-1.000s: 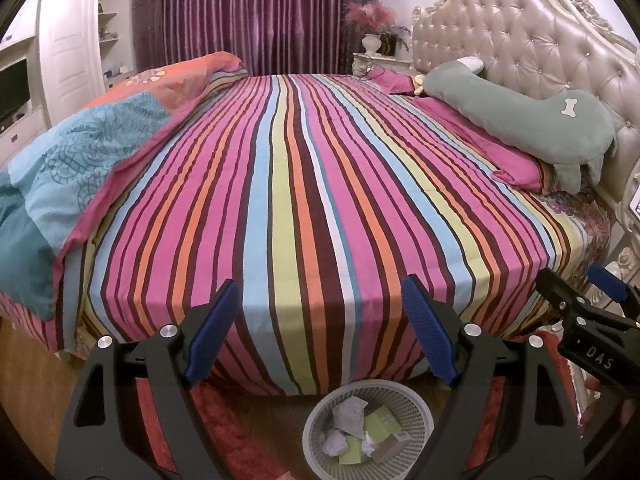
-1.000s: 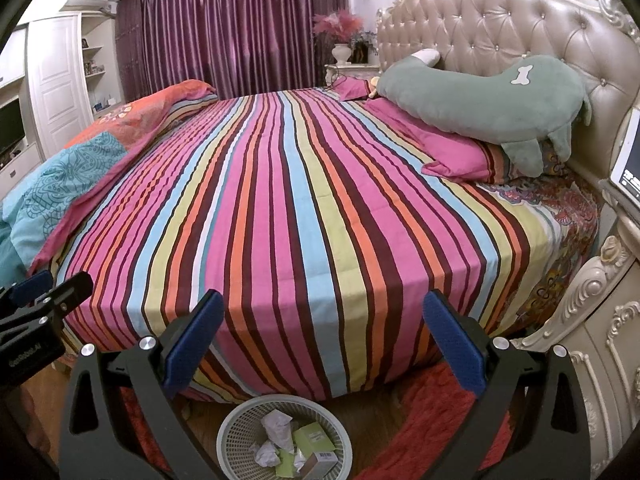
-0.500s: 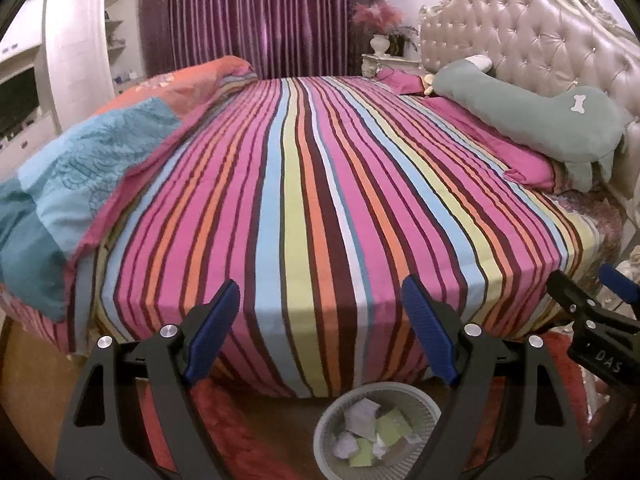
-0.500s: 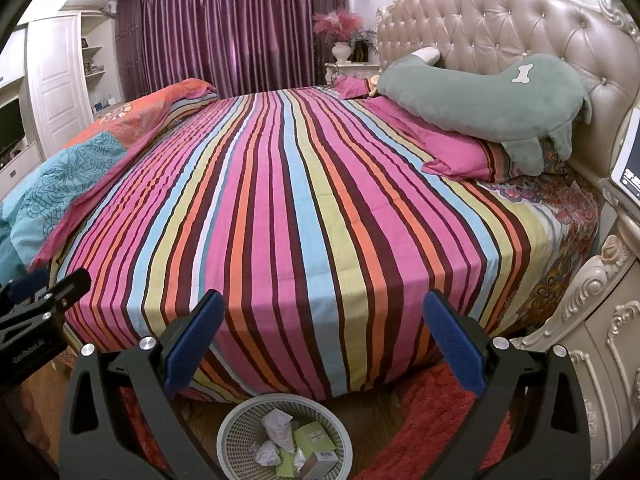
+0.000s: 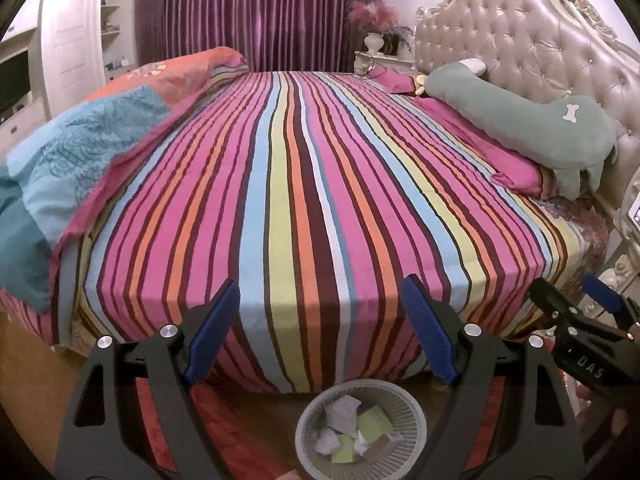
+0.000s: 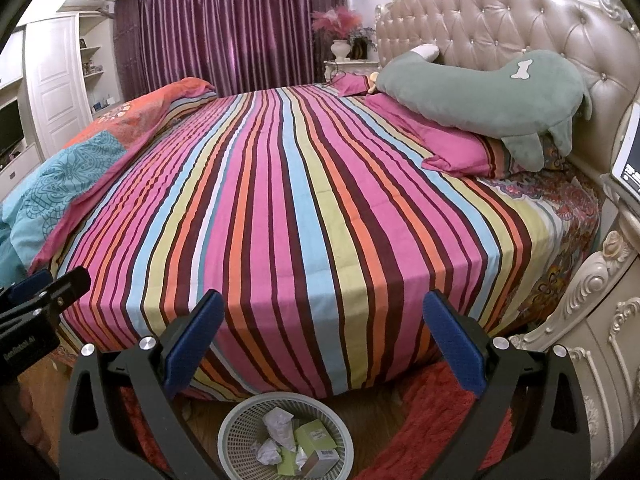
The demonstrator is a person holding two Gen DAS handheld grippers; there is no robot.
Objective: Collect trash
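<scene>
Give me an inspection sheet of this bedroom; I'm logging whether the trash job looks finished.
Surface: striped sheet lies flat, no loose trash seen on it.
Job's things: basket on the floor at the bed's foot holds crumpled paper and a green box.
Clutter: folded quilt on one edge; green pillow on pink pillows by the headboard.
Grippers: left gripper and right gripper both open, holding nothing, above the basket.
Cables: nothing seen.
Surroundings: purple curtains, white cabinet, red rug.
</scene>
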